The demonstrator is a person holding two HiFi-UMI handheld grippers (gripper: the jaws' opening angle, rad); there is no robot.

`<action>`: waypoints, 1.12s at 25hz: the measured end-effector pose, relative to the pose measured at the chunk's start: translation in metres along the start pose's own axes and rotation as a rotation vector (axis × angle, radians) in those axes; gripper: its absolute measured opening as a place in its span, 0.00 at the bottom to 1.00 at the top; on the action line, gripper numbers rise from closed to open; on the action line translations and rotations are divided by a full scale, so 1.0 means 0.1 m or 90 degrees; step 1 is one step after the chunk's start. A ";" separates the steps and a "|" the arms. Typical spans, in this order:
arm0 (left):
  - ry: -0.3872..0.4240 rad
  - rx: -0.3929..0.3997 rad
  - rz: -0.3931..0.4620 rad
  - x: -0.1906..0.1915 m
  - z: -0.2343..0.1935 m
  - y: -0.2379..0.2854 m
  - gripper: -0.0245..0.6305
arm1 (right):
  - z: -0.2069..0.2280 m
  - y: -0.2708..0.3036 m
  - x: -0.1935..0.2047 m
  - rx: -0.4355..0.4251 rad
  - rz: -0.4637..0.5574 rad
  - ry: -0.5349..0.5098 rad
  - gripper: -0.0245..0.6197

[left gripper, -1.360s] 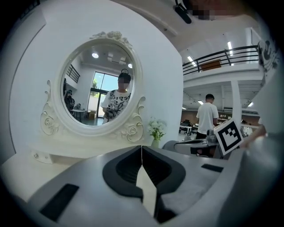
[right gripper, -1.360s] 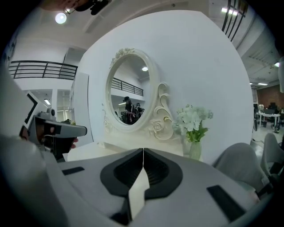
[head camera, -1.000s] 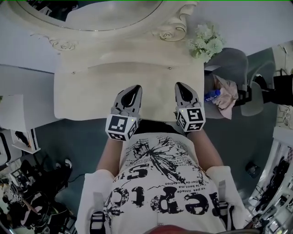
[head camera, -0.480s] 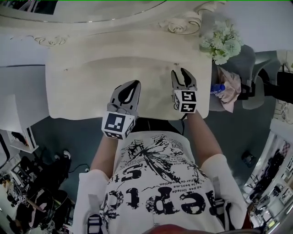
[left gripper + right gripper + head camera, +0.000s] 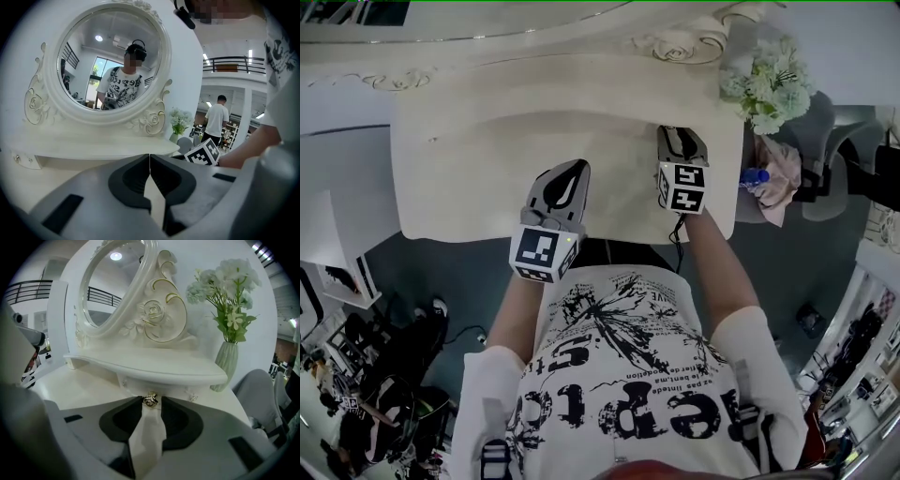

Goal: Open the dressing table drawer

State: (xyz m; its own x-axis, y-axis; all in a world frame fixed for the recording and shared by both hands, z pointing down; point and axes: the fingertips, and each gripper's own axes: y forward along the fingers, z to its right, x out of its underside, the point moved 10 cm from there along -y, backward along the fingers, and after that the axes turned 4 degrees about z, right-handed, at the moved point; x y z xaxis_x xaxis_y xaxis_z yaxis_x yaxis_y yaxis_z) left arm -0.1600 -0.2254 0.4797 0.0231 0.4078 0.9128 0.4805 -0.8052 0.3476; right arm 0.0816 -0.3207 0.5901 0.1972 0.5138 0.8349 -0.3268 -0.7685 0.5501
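The cream dressing table point(image 5: 459, 187) has a raised shelf under its round mirror point(image 5: 110, 61). A small drawer point(image 5: 136, 384) sits beneath that shelf, with a gold knob point(image 5: 150, 400) on its front. My right gripper point(image 5: 151, 401) reaches up to the drawer at the table's right side. Its jaws are closing with the knob between the tips, and a sliver of gap shows on each side. In the head view the right gripper point(image 5: 680, 136) points at the shelf's edge. My left gripper point(image 5: 567, 173) hovers over the middle of the tabletop, shut on nothing.
A ribbed vase of pale flowers point(image 5: 227, 357) stands on the table's right end, close beside the right gripper. A grey chair point(image 5: 811, 131) with pink cloth and a blue bottle point(image 5: 753, 176) is to the right of the table. A person stands in the background point(image 5: 217, 122).
My right gripper has moved forward and down to the shelf and its jaws went from shut to open. The left gripper sank a little and stayed shut.
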 end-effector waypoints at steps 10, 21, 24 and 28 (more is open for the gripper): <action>0.003 -0.001 -0.020 0.03 0.01 -0.01 0.07 | -0.02 0.01 -0.02 -0.001 -0.019 0.006 0.20; 0.014 0.022 -0.043 0.10 0.16 -0.03 0.07 | -0.10 -0.23 0.15 -0.013 -0.038 0.040 0.20; 0.013 0.025 -0.042 0.10 0.20 -0.05 0.07 | -0.12 -0.29 0.18 -0.013 -0.040 0.046 0.20; 0.014 0.022 -0.044 0.11 0.22 -0.09 0.07 | -0.14 -0.37 0.22 -0.019 -0.045 0.048 0.20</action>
State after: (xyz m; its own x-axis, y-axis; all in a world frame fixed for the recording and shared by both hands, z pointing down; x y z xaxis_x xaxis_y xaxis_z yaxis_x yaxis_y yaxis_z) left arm -0.1446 -0.2044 0.4817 -0.0301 0.4514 0.8918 0.5107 -0.7600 0.4019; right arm 0.0852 -0.2757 0.5880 0.1515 0.5938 0.7902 -0.3424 -0.7184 0.6055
